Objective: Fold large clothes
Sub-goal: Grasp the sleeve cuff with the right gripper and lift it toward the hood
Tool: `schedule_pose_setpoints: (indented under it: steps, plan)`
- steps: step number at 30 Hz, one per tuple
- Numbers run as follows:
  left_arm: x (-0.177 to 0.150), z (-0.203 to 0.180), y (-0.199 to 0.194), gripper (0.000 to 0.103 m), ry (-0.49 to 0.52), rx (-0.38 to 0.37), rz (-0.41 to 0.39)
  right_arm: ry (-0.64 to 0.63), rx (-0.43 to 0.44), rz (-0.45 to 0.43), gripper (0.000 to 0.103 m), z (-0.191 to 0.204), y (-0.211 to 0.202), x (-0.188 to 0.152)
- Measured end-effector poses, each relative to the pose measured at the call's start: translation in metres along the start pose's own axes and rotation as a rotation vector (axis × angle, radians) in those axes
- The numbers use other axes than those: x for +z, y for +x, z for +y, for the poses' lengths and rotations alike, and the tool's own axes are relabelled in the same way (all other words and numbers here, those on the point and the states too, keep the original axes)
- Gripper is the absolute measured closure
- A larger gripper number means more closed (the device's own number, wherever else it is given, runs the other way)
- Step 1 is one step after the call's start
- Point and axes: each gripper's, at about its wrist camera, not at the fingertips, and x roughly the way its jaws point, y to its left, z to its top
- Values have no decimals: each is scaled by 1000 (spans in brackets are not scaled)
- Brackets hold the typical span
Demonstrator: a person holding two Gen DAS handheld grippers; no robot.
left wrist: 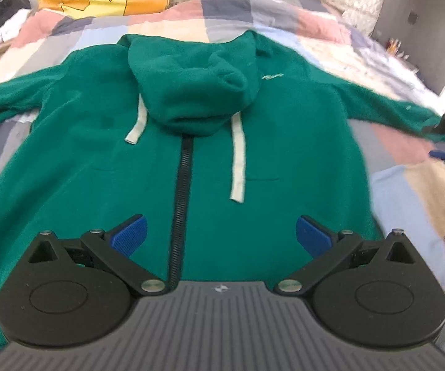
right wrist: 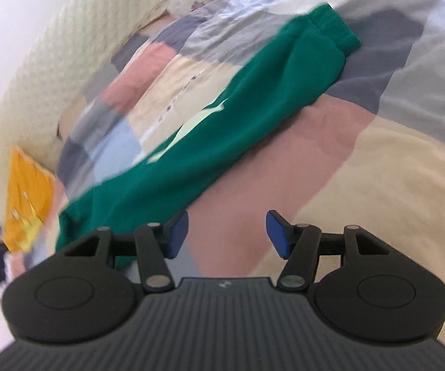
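The green hoodie (left wrist: 191,154) lies flat, zip up, filling the middle of the frame on the patchwork quilt (left wrist: 408,185). The left gripper (left wrist: 221,235) hangs wide open and empty above its hem; the right gripper (right wrist: 227,233), also open and empty, hovers beside the sleeve (right wrist: 222,117). A pinch could catch quilt too, dragging both.

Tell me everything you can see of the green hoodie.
The green hoodie lies spread flat, front up, on the patchwork quilt. It looks like soft fleece. A black zipper is closed up the middle, the hood is flopped forward over the chest, and two pale drawstrings trail down. Both sleeves stretch sideways. Neither gripper touches it.
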Motion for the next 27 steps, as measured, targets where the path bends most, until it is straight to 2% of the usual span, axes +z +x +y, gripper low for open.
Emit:
schedule_pose_setpoints:
  steps: [3, 4, 5, 9, 12, 16, 19, 21, 22, 24, 25, 27]
  plan:
    - [2, 0, 13, 0, -17, 8, 28, 92, -3, -34, 37, -28, 23, 19]
    - [3, 0, 16, 0, -23, 7, 32, 116, 0, -52, 29, -37, 29, 25]
    - [4, 0, 18, 0, -29, 8, 34, 135, 1, -72, 26, -44, 34, 30]
    - [10, -2, 31, 0, -49, 24, 39, 198, 42, -158, 24, -71, 52, 53]
    - [12, -5, 39, 0, -42, 49, 41, 199, 59, -215, 24, -81, 65, 71]
    - [15, -7, 56, 0, -39, 69, 83, 229, 78, -307, 24, -91, 81, 94]
    - [20, -5, 69, 0, -60, 78, 113, 301, 107, -386, 24, -104, 93, 110]
    - [22, -5, 74, 0, -71, 83, 120, 325, 94, -423, 25, -109, 100, 121]
    - [23, -5, 76, 0, -72, 89, 120, 315, 71, -429, 32, -108, 104, 127]
    - [25, -5, 79, 0, -75, 95, 119, 268, -8, -415, 67, -102, 108, 136]
    - [26, -4, 80, 0, -80, 98, 120, 242, -55, -387, 79, -100, 112, 143]
    - [28, -4, 81, 0, -84, 96, 118, 228, -67, -388, 81, -101, 111, 151]
